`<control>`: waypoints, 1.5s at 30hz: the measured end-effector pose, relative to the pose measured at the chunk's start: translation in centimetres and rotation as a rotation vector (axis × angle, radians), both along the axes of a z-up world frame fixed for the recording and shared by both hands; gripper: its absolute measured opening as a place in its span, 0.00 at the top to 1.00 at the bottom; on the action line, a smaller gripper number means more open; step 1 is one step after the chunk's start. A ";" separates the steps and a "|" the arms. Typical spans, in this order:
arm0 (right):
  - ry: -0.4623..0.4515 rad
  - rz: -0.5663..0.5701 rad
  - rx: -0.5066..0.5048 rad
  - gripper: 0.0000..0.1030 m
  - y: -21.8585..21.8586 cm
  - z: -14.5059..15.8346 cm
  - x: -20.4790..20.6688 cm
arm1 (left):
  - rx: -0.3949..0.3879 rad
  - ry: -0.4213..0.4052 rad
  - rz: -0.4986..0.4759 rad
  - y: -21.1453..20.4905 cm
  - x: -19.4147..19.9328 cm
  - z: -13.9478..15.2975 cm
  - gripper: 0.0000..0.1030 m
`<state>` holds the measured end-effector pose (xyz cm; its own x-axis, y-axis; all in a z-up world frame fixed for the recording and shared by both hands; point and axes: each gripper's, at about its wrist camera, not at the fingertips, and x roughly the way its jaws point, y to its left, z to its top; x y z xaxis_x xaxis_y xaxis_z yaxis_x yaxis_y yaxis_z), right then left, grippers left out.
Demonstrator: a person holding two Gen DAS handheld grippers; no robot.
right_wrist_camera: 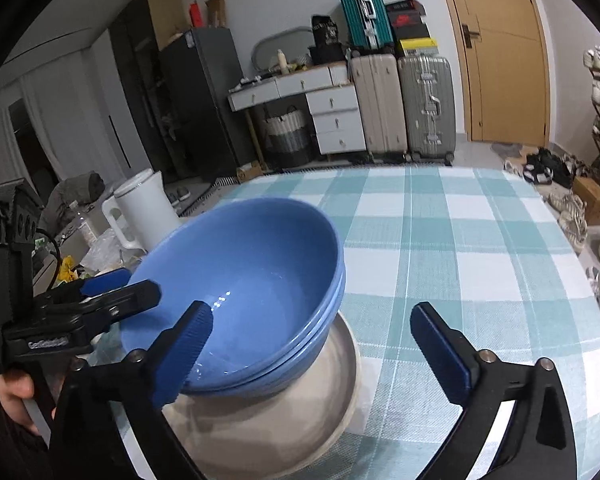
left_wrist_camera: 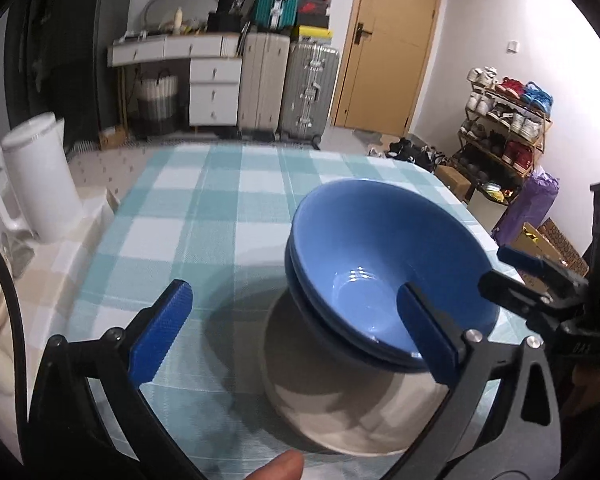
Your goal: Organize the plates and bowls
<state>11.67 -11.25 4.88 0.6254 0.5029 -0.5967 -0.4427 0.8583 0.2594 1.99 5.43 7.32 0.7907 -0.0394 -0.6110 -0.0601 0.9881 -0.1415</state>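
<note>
A stack of blue bowls (left_wrist_camera: 384, 264) stands nested on a wide off-white plate (left_wrist_camera: 340, 420) on the teal checked tablecloth (left_wrist_camera: 204, 208). My left gripper (left_wrist_camera: 292, 288) is open: its right finger (left_wrist_camera: 428, 332) reaches over the bowls' near rim, and its left finger stands over bare cloth. In the right wrist view the bowls (right_wrist_camera: 252, 264) and plate (right_wrist_camera: 268, 428) sit at lower left. My right gripper (right_wrist_camera: 311, 308) is open too, its left finger (right_wrist_camera: 184, 352) in front of the bowls' rim and its right finger over the cloth. Nothing is held.
A white kettle (left_wrist_camera: 40, 176) stands off the cloth's left edge, also in the right wrist view (right_wrist_camera: 148, 208). The other gripper shows at each view's side. Suitcases, a white drawer desk (right_wrist_camera: 332, 120) and a shoe rack (left_wrist_camera: 504, 132) stand beyond the table.
</note>
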 end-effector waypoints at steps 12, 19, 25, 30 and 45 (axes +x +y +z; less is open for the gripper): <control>-0.143 0.086 -0.050 0.00 -2.3 -0.1 -4.1 | 0.071 -0.130 -0.043 0.2 -6.3 -0.2 0.01; -0.177 0.128 -0.032 0.00 -3.5 -1.6 -6.3 | 0.068 -0.142 -0.079 0.0 -7.6 -2.8 0.01; -0.214 0.175 -0.015 0.00 -3.7 -2.3 -7.9 | 0.084 -0.174 -0.114 -0.3 -8.8 -4.3 0.01; -0.238 0.205 -0.011 0.00 -3.1 -2.8 -8.8 | 0.051 -0.201 -0.117 0.1 -8.9 -4.5 0.01; -0.287 0.232 0.018 0.00 -3.3 -2.7 -10.0 | 0.041 -0.229 -0.108 0.5 -8.9 -4.4 0.01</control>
<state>1.68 -14.50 2.18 0.6341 0.6597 -0.4034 -0.6819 0.7230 0.1105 -6.92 5.90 2.94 0.9014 -0.1098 -0.4189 0.0749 0.9923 -0.0990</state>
